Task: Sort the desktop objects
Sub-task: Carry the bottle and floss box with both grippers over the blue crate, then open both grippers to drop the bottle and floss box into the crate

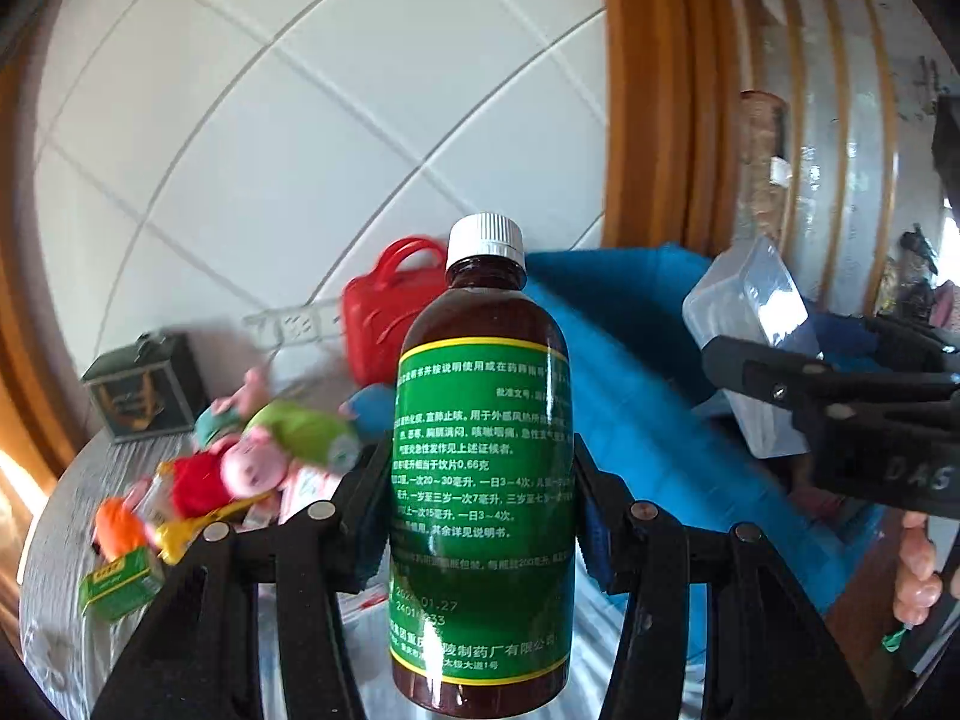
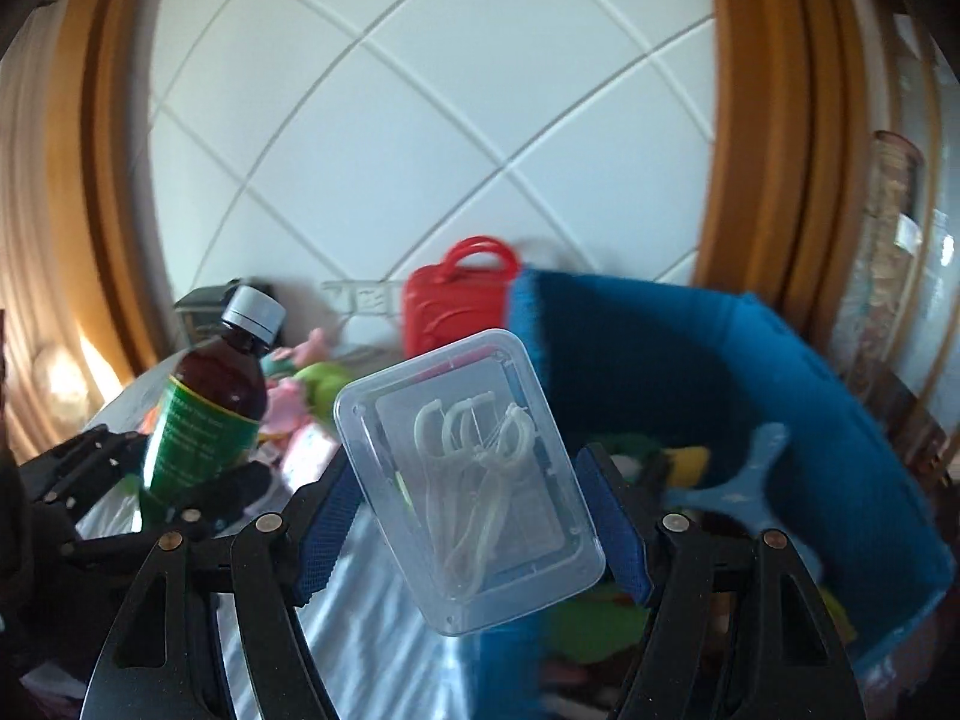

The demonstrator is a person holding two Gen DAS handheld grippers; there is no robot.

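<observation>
A brown medicine bottle [image 1: 480, 480] with a green label and white cap stands upright between the pads of my left gripper [image 1: 477, 510], which is shut on it; the same bottle [image 2: 207, 414] shows at the left of the right wrist view. My right gripper [image 2: 474, 510] is shut on a clear plastic box [image 2: 468, 474] holding white floss picks, held tilted in the air. From the left wrist view that box [image 1: 750, 324] and the right gripper [image 1: 840, 390] appear at the right. Both are lifted above the table, near a blue fabric bin [image 2: 750, 396].
On the grey cloth table [image 1: 54, 540] lie plush pig toys [image 1: 252, 462], a green carton [image 1: 120, 582], a dark tin [image 1: 144, 390] and a red case [image 1: 390, 312] against the tiled wall. The blue bin holds a blue star-shaped piece [image 2: 738, 486] and green items. A hand [image 1: 915, 570] shows at right.
</observation>
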